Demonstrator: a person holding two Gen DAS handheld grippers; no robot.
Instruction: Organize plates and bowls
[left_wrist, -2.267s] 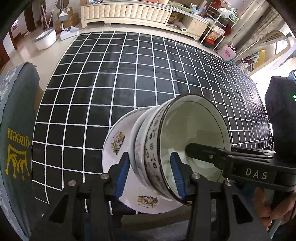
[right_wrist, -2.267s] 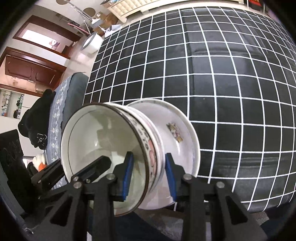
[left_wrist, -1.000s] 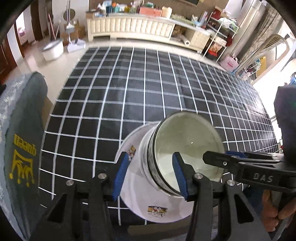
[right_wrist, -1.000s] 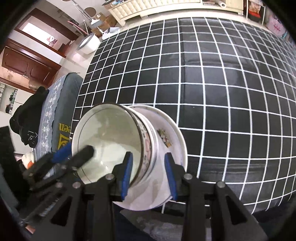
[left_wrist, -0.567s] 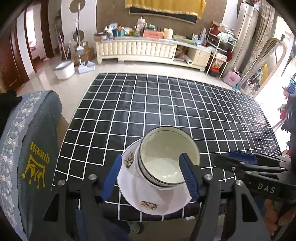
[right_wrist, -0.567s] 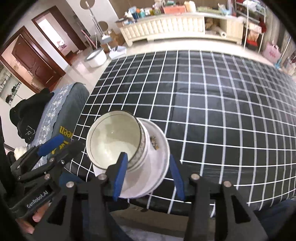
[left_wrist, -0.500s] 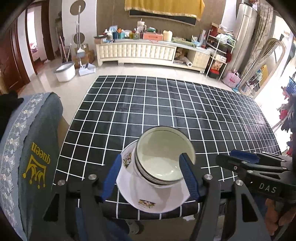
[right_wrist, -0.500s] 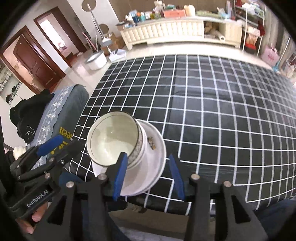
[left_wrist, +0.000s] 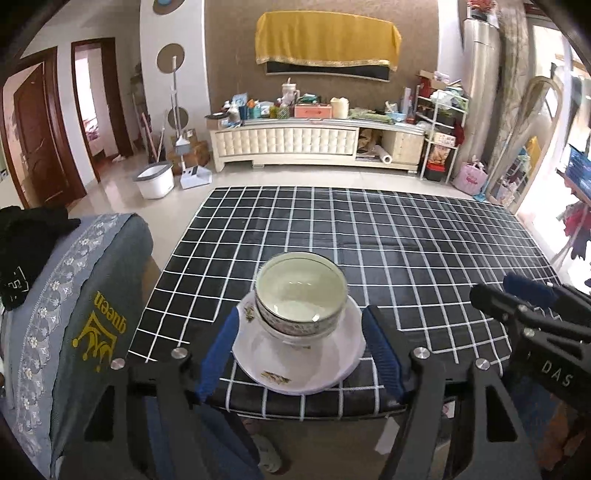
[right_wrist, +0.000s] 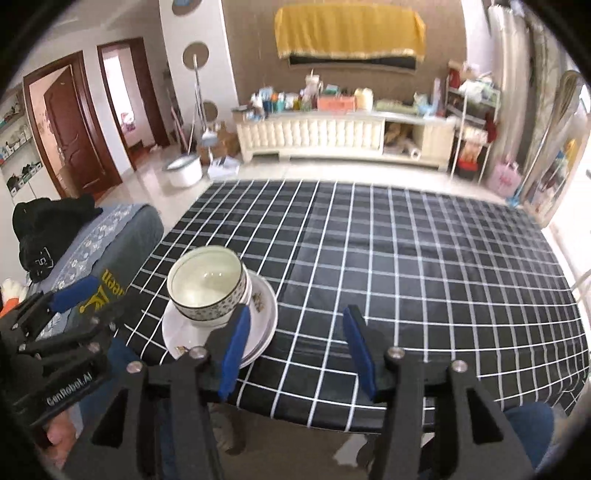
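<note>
Two bowls (left_wrist: 301, 295) are nested on stacked plates (left_wrist: 299, 369) near the front edge of the checked table (left_wrist: 406, 240), seemingly to gather the crockery into one pile. The left gripper (left_wrist: 299, 358) and right gripper (right_wrist: 295, 354) are spread wide, nothing being held or touched

Both wrist views face across the table (left_wrist: 406, 258), sharing the stacked bowls (left_wrist: 301, 291)
</note>
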